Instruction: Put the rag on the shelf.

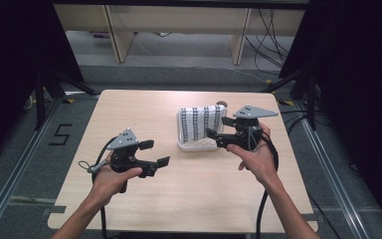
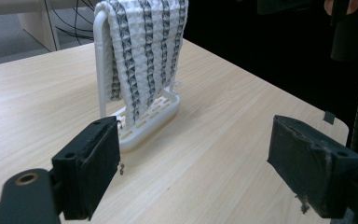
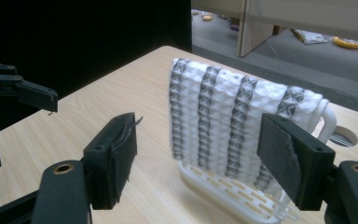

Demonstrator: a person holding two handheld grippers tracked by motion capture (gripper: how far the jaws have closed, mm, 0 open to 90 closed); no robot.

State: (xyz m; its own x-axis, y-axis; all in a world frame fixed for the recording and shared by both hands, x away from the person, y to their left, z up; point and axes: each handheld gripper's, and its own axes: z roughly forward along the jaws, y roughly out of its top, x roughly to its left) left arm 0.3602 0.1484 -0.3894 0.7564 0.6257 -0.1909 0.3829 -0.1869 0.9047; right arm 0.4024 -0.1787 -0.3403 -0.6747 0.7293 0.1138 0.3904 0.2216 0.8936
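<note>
Towel draped over white rack, likely drying; right gripper near it, left gripper back, both spread empty.

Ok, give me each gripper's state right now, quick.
Left gripper: open, holding nothing, above the table.
Right gripper: open, holding nothing, close by the striped towel on its white rack.
</note>
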